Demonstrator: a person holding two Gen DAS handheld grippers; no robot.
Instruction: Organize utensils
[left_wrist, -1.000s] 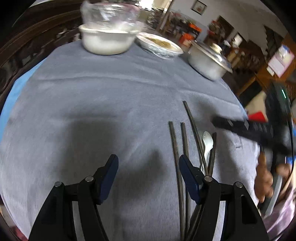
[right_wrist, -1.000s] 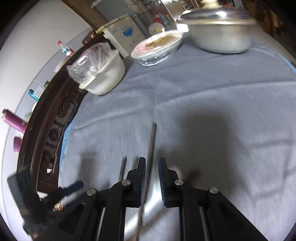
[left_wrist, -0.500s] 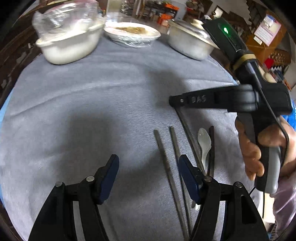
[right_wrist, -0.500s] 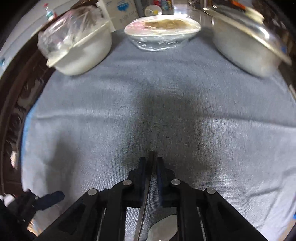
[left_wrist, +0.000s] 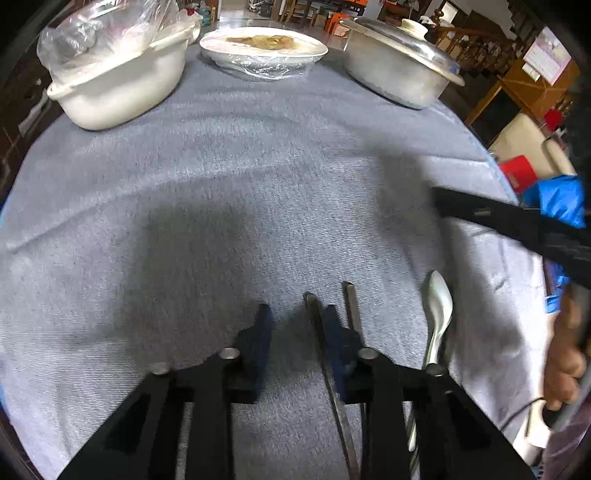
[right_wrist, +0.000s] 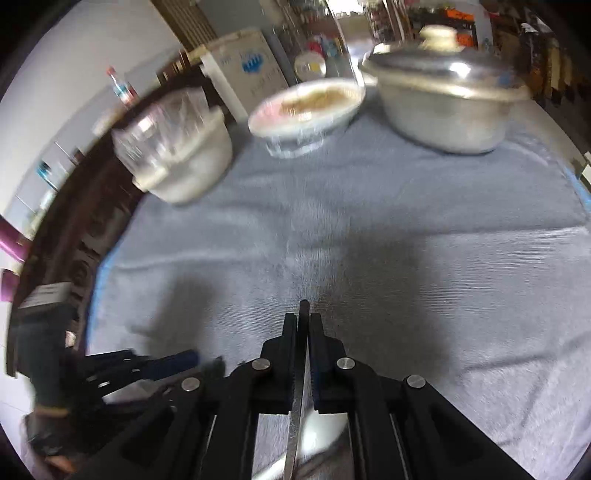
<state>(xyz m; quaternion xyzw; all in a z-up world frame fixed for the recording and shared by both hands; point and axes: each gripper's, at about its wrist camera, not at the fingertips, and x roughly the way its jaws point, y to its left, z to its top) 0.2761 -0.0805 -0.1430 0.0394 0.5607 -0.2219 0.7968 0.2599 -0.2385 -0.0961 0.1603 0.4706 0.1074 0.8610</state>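
Left wrist view: the left tongs (left_wrist: 295, 321) are seen pointing steeply down at a table (left_wrist: 258, 177) covered in grey cloth. Their jaws have just been closing, and a dark chopstick (left_wrist: 314, 317) now lies between them against the right-hand pad, with a gap left to the other pad, so it is not yet pinched. A second chopstick (left_wrist: 352, 302) is seen just beyond that pad, and a pale spoon (left_wrist: 437, 306) lies near it to the right.

In the right wrist view, the right tongs (right_wrist: 303, 325) are closed on a third chopstick (right_wrist: 303, 314), whose tip pokes out past the pads. Half a second ago that chopstick was being clamped low over the cloth; now the view is blurred and tilted, and the piece seems to be carried. A step of gathering the scattered utensils is judged to be under way, with one stick held and another about to be taken.

Three vessels are set at the far edge of the table: a white pot (left_wrist: 118, 85) with clear plastic bunched inside, a shallow bowl (left_wrist: 262, 48) of brownish food under film, and a metal pot (left_wrist: 399, 70) under a lid, its contents hidden.
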